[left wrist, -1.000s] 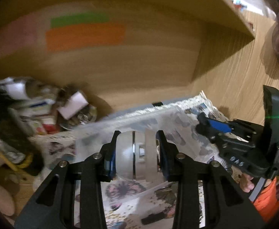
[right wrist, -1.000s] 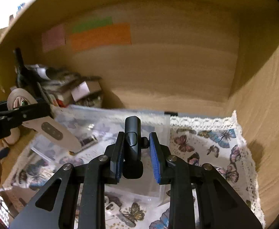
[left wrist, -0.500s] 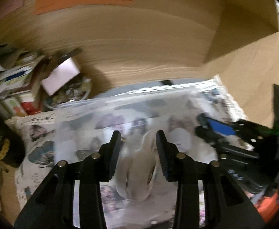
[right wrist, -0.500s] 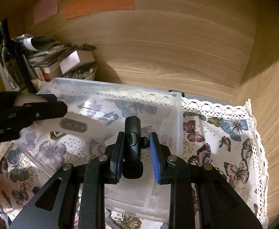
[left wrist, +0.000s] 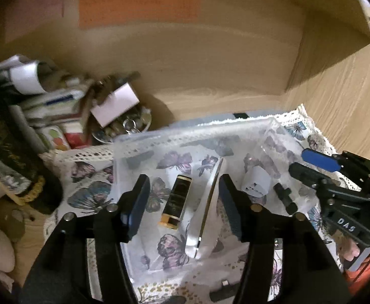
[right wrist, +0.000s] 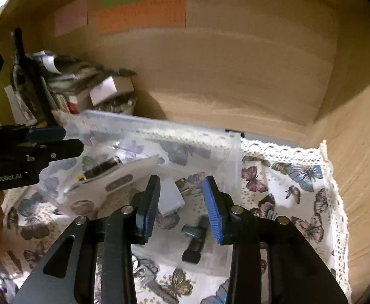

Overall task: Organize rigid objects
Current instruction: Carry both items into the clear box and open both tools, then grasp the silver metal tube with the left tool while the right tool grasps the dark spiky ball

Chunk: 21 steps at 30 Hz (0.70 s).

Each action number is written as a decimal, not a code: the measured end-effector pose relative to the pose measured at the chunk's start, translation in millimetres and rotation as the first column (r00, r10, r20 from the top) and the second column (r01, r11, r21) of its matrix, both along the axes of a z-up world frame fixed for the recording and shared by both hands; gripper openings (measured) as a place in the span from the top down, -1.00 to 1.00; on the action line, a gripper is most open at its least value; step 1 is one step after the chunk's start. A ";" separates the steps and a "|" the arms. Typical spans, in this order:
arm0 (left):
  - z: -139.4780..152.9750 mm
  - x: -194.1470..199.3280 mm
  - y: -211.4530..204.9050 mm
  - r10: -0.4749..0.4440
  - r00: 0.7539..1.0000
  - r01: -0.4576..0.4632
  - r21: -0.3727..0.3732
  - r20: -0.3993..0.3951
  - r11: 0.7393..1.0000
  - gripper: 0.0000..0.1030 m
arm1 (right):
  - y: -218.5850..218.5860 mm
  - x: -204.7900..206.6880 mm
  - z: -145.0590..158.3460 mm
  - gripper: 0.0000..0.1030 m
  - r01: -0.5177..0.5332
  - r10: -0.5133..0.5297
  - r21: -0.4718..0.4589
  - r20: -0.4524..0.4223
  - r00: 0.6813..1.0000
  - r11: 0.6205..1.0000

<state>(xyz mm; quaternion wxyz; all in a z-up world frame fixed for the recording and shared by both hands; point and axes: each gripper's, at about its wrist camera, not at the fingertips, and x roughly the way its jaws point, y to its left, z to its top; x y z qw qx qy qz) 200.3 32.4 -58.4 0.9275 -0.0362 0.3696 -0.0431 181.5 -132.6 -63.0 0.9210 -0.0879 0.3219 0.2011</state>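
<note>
A clear plastic bin (left wrist: 144, 139) (right wrist: 159, 126) sits on a butterfly-print cloth (right wrist: 298, 177). Inside lie a white disc-shaped device (left wrist: 205, 215) (right wrist: 119, 179) on its edge, a black and gold tube (left wrist: 177, 202) (right wrist: 98, 168), a white plug adapter (left wrist: 257, 182) (right wrist: 169, 197) and a small black object (left wrist: 285, 198) (right wrist: 195, 238). My left gripper (left wrist: 182, 202) is open above the bin, over the tube and disc. My right gripper (right wrist: 181, 202) is open above the adapter and black object. Each gripper shows in the other's view, the right (left wrist: 316, 167) and the left (right wrist: 55, 141).
A pile of boxes, papers and a dish of small items (left wrist: 96, 116) stands at the back left. A dark bottle (right wrist: 27, 81) stands beside it. Wooden walls close the back and right. Loose metal items (right wrist: 147, 271) lie on the cloth in front of the bin.
My left gripper has let go of the white disc and my right gripper has let go of the black object. Both now lie in the bin and both jaws have opened.
</note>
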 end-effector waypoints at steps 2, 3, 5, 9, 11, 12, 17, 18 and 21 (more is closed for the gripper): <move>6.8 -11.4 -0.4 0.007 1.000 -0.008 0.010 0.028 1.000 -0.22 | -4.0 -11.2 7.6 0.28 0.000 -0.001 0.010 0.026 1.000 1.000; 9.6 -16.6 -0.6 0.011 0.999 -0.012 0.015 0.041 1.000 -0.24 | -5.5 -16.5 10.6 0.26 -0.001 0.000 0.014 0.039 0.999 1.000; 15.0 -29.3 -1.9 0.020 0.997 -0.022 0.032 0.068 0.999 -0.31 | -9.0 -29.0 16.3 0.19 -0.005 0.003 0.023 0.060 0.998 1.000; 22.2 -56.4 -5.7 0.036 0.993 -0.043 0.055 0.115 0.998 -0.53 | -16.7 -56.7 22.9 0.14 -0.011 0.008 0.036 0.093 0.996 0.999; 22.7 -68.7 -9.0 0.041 0.991 -0.048 0.057 0.129 0.997 -0.61 | -20.2 -69.5 23.6 0.06 -0.007 0.003 0.040 0.108 0.994 0.999; 22.8 -75.6 -10.3 0.040 0.990 -0.049 0.065 0.135 0.997 -0.64 | -22.0 -75.5 23.6 0.04 -0.005 0.001 0.042 0.113 0.994 0.999; 15.4 -104.7 -18.5 0.037 0.989 -0.049 0.083 0.143 0.995 -0.86 | -32.9 -102.7 16.6 0.01 0.009 -0.014 0.043 0.118 0.993 0.999; 12.0 -109.7 -19.1 0.037 0.990 -0.048 0.077 0.135 0.996 -0.88 | -35.3 -106.0 13.6 0.01 0.013 -0.018 0.045 0.112 0.994 0.999; 0.6 -115.1 -19.9 0.050 0.995 -0.055 0.067 0.085 0.996 -0.89 | -44.0 -113.8 0.5 0.00 0.025 -0.030 0.059 0.073 0.997 0.998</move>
